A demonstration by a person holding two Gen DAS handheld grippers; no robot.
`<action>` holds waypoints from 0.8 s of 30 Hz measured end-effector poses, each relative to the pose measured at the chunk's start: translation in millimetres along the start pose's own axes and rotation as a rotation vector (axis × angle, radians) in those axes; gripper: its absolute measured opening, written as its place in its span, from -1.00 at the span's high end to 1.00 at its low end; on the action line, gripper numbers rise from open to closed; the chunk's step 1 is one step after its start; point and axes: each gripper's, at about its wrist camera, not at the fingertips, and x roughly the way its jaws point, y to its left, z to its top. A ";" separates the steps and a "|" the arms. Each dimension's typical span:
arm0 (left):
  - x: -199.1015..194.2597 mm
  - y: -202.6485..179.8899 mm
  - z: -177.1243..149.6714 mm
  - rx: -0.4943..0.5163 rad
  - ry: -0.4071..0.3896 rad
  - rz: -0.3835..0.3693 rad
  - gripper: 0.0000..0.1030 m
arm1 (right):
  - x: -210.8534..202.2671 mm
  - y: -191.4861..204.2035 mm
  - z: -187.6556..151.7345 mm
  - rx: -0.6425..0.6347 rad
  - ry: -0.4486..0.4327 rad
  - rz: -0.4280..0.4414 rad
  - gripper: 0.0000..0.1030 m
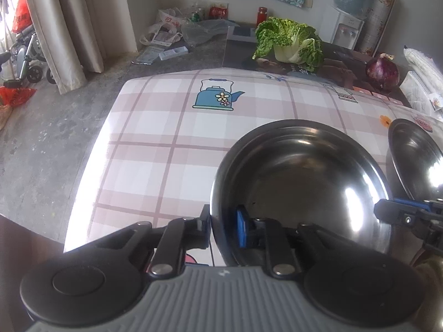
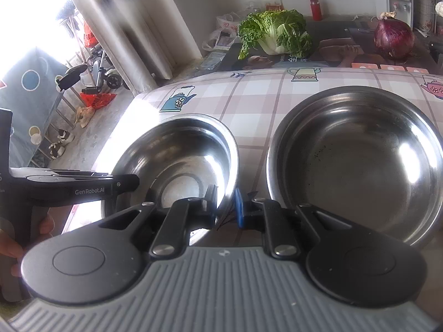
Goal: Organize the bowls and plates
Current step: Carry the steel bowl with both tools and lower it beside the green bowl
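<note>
A steel bowl (image 1: 301,182) sits on the checked tablecloth. My left gripper (image 1: 223,229) is shut on its near left rim, one finger inside and one outside. The same bowl (image 2: 180,160) shows in the right wrist view, where my right gripper (image 2: 225,207) is shut on its near right rim. The left gripper (image 2: 126,184) shows at the bowl's left side there. A wider steel plate (image 2: 357,160) lies just right of the bowl; it also shows at the right edge of the left wrist view (image 1: 415,155). The right gripper (image 1: 382,211) reaches in from the right.
A cabbage (image 1: 288,40) and a red onion (image 1: 382,72) lie on the dark table part at the back. The tablecloth (image 1: 171,138) ends at the left over a concrete floor. A water dispenser (image 1: 346,27) stands at the back right.
</note>
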 end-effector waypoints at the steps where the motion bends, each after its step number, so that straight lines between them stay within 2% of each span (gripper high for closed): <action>1: -1.1 0.6 0.3 -0.002 -0.004 0.003 0.62 | -0.3 1.1 0.1 -0.001 -0.002 0.001 0.76; 15: -40.7 8.6 6.8 -0.026 -0.073 0.025 0.62 | -18.6 13.1 8.4 0.010 -0.040 0.059 0.76; 24: -78.9 -22.3 18.8 0.010 -0.151 0.000 0.61 | -64.4 2.9 21.8 0.024 -0.115 0.081 0.76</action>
